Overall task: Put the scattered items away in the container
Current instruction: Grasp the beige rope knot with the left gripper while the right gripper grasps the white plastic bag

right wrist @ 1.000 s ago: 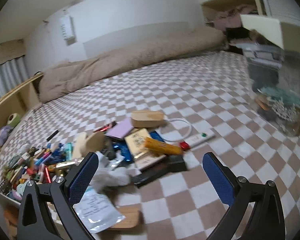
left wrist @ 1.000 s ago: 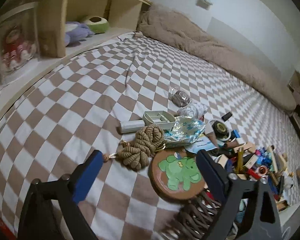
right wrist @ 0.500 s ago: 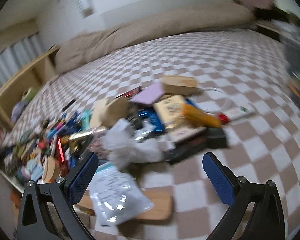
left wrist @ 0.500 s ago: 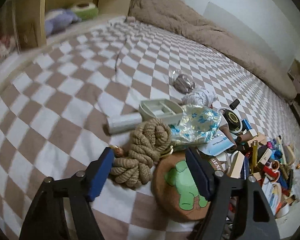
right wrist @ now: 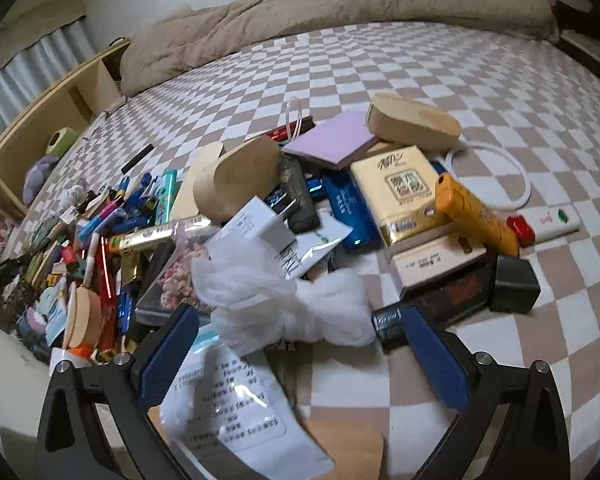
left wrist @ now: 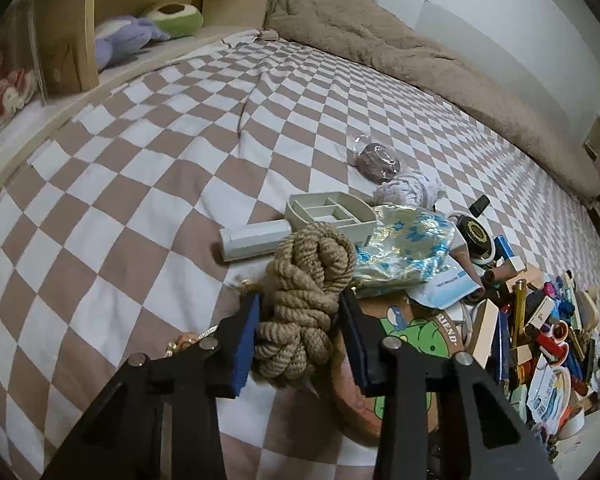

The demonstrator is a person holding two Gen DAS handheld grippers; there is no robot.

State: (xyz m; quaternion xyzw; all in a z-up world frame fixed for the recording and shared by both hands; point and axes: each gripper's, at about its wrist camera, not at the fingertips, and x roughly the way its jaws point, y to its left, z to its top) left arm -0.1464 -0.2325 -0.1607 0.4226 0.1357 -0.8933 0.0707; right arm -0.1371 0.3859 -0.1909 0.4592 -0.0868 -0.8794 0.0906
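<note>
Tan coiled rope (left wrist: 306, 304) sat pinched in the left claw (left wrist: 300, 344) on the checkered bed (left wrist: 140, 184); the right claw (right wrist: 300, 348) hung spread around white wadding (right wrist: 284, 304).

The bed sheet (left wrist: 140, 184) is a brown-and-white checkerboard. On it, the bundled rope (left wrist: 308, 292) is tan. Just right of the rope, a crinkled bag (left wrist: 404, 248) is silvery with blue flowers; below it, a brown round mat (left wrist: 416, 344) carries a green cartoon animal. Behind the rope, the divided tray (left wrist: 332, 214) is grey-green. In the right wrist view, the tube (right wrist: 474, 214) is orange-yellow, the notepad (right wrist: 332, 146) lilac.
</note>
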